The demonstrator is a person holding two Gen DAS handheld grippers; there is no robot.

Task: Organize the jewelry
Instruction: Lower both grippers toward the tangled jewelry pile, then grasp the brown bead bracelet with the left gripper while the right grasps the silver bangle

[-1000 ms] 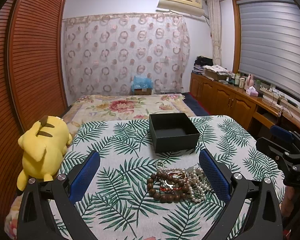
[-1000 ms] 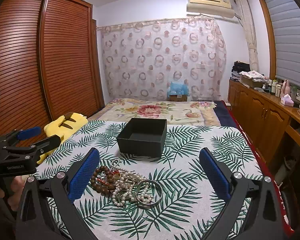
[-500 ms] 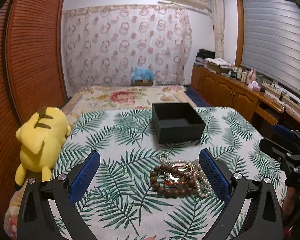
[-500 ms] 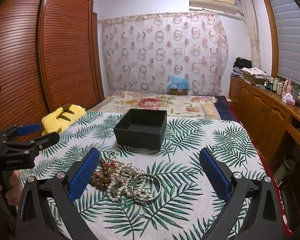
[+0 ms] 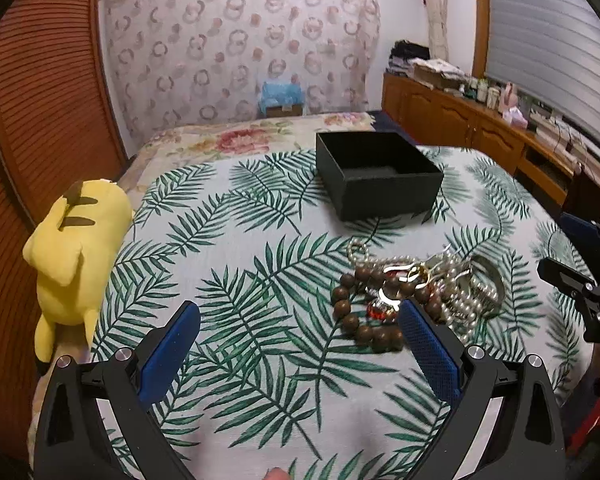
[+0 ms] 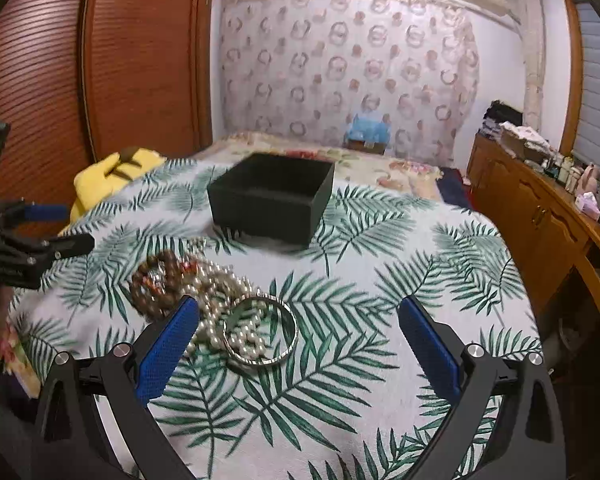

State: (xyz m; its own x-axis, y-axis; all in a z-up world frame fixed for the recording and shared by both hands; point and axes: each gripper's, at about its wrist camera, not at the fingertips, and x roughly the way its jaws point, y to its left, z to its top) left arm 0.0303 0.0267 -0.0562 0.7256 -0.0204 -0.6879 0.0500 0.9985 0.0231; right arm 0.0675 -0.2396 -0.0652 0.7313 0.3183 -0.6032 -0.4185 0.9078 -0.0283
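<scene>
Both grippers — left gripper (image 5: 299, 330), right gripper (image 6: 299, 330) — spread wide, have dropped nearer the jewelry pile (image 5: 416, 292)

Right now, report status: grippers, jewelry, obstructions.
Left gripper open, right gripper open, both empty. Jewelry pile on the bedspread, black box empty. Nothing between pile and box.

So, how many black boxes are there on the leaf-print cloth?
1. The black box stands open on the leaf-print cloth, beyond the jewelry pile, apart from it. No other box shows in either view.
</scene>
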